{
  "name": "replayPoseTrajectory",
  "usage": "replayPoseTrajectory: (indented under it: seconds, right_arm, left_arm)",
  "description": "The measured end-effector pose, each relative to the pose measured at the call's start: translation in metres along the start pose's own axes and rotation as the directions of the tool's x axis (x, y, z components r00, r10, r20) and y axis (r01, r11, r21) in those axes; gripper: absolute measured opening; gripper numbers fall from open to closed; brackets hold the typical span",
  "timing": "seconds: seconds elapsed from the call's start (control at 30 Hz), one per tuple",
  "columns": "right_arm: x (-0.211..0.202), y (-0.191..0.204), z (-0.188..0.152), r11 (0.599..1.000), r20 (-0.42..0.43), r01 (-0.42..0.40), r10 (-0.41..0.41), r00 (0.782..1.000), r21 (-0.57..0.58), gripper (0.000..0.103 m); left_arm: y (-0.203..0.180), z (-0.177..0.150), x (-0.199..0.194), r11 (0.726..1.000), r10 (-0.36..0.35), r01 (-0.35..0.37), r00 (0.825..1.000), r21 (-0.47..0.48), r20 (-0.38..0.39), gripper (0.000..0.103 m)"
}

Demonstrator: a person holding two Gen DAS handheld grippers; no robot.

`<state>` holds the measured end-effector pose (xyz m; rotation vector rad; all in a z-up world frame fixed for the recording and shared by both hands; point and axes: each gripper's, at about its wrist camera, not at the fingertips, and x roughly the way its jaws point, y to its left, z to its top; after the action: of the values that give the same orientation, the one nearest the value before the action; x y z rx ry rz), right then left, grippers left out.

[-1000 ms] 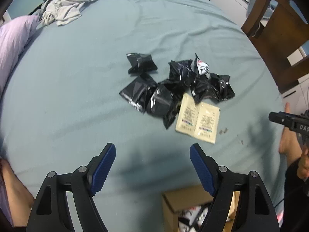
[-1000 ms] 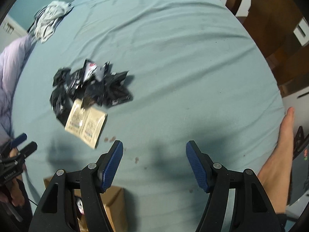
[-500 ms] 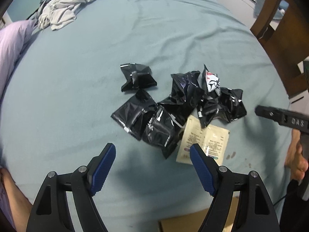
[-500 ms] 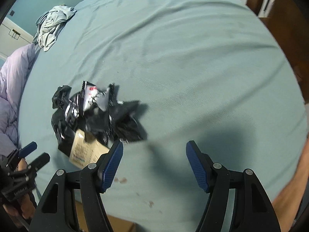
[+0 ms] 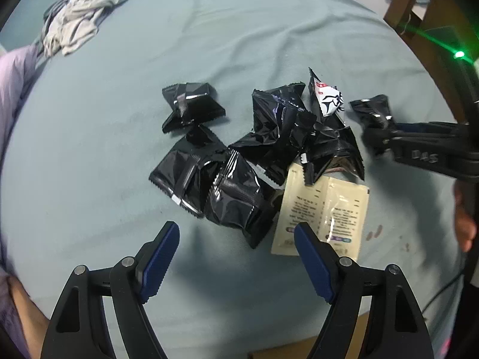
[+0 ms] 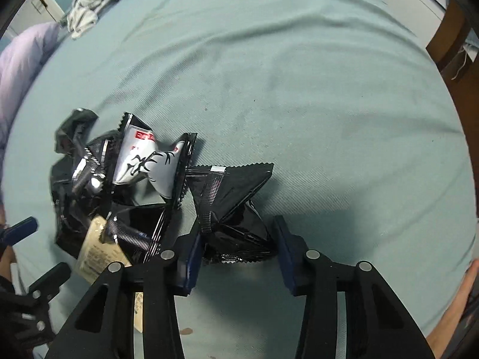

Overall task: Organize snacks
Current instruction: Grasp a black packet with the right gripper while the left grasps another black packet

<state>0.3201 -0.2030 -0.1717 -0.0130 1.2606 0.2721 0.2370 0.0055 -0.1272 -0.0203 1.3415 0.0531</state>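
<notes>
Several black snack packets (image 5: 239, 191) lie heaped on a teal bed (image 5: 239, 45), with a white-faced packet (image 5: 327, 98) and two beige sachets (image 5: 326, 212) among them. My left gripper (image 5: 236, 233) hovers open just in front of the heap, nothing between its fingers. My right gripper (image 6: 236, 233) is at the heap's right end, its jaws closing on one black packet (image 6: 233, 209), with the blue pads touching both its sides. The left wrist view shows that gripper (image 5: 380, 137) at the same packet (image 5: 371, 110). The right wrist view catches the left gripper (image 6: 42, 249) at the lower left.
Crumpled grey clothes (image 5: 77, 27) lie at the bed's far left, beside a lilac duvet (image 5: 12, 83). A wooden chair (image 5: 419, 6) stands past the right edge. A cardboard box (image 5: 284, 351) peeks below the near edge. A hand (image 5: 464, 224) holds the right gripper.
Both grippers came down and closer to the heap. The right gripper's jaws narrowed around a black packet at the heap's right end. The left jaws kept their width.
</notes>
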Motion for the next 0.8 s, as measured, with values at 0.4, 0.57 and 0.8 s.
replayPoseTrajectory:
  seconds: [0.4, 0.57, 0.8]
  right_arm:
    - [-0.052, -0.046, -0.054, 1.000, 0.028, -0.030, 0.031, 0.999, -0.007, 0.041]
    - [-0.058, -0.062, -0.076, 1.000, -0.015, -0.012, 0.012, 1.000, -0.003, 0.041]
    - [-0.081, -0.071, -0.092, 0.999, -0.021, 0.018, -0.017, 1.000, 0.039, 0.041]
  left_arm:
    - [-0.012, 0.026, 0.038, 0.998, 0.055, -0.054, 0.998, 0.035, -0.025, 0.080]
    - [-0.013, 0.027, 0.035, 0.997, 0.035, -0.034, 0.999, 0.069, -0.013, 0.058]
    - [-0.024, 0.014, 0.024, 0.987, 0.037, -0.034, 0.999, 0.157, -0.014, 0.038]
